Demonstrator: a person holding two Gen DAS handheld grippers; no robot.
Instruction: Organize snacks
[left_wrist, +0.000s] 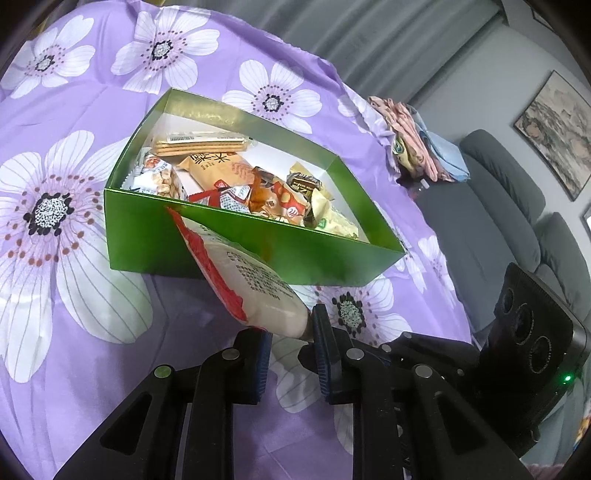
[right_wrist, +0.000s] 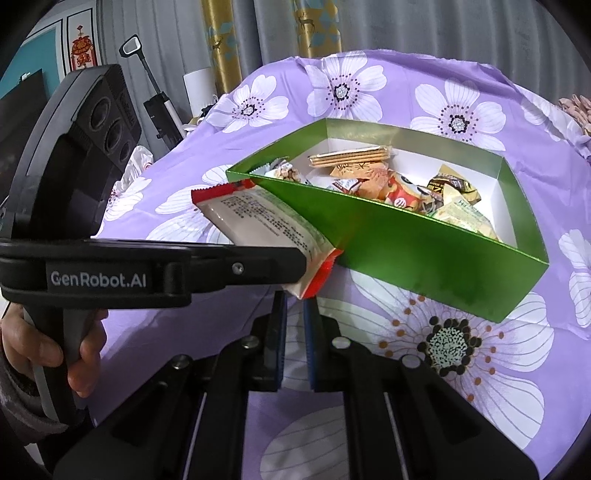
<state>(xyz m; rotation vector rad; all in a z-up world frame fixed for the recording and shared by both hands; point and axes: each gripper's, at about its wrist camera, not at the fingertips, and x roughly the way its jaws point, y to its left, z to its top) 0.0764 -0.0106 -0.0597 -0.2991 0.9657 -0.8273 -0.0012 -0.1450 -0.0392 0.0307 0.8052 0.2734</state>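
A white snack packet (left_wrist: 255, 284) with a red sealed edge hangs tilted in front of the green box's (left_wrist: 258, 254) near wall. My left gripper (left_wrist: 291, 332) is shut on the packet's lower end. In the right wrist view the left gripper (right_wrist: 301, 258) comes in from the left, clamped across the packet (right_wrist: 258, 218). My right gripper (right_wrist: 295, 301) is shut, its tips pinching the packet's red bottom corner. The box (right_wrist: 424, 251) holds several wrapped snacks, among them a cracker pack (left_wrist: 199, 144) at the back.
A purple cloth with white flowers (left_wrist: 74, 295) covers the surface under the box. Folded fabrics (left_wrist: 417, 147) lie at its far right edge, with a grey sofa (left_wrist: 517, 221) beyond. A person's hand (right_wrist: 48, 350) grips the left tool's handle. The right tool's camera housing (left_wrist: 535, 332) is close by.
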